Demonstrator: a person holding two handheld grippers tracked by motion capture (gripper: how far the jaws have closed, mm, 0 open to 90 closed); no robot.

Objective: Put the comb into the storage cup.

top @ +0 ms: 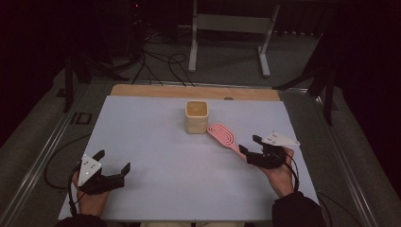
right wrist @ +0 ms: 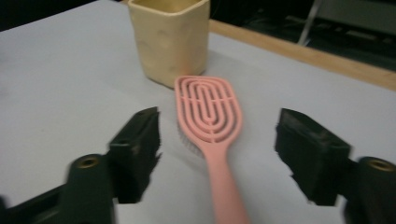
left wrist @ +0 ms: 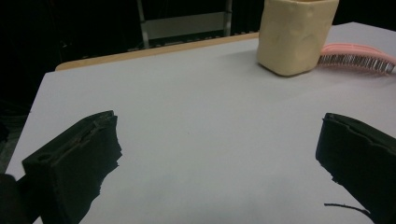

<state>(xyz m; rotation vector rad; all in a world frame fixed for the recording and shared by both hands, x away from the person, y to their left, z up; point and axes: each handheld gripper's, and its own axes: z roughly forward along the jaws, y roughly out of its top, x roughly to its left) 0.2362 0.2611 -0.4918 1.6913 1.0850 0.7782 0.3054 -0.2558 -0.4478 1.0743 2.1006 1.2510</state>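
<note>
A pale grey-white desk (top: 156, 142) with a bare wooden strip along its far edge carries two things. A cream, square-sided cup (top: 196, 117) with rounded corners stands upright near the far middle. A pink plastic vented hairbrush (top: 225, 135) lies flat just to its right, bristles down, its head beside the cup and its handle running toward the near right.

1. The left gripper (left wrist: 212, 154) has its two black jaws rising from the bottom edge, set wide apart with only bare surface between them.
2. The white bench (left wrist: 187, 116) stretches ahead, with a wooden strip along its far edge.
3. A cream cup (left wrist: 294, 35) stands upright at the upper right.
4. A pink hairbrush (left wrist: 357, 57) lies just right of the cup, bristles down.
</note>
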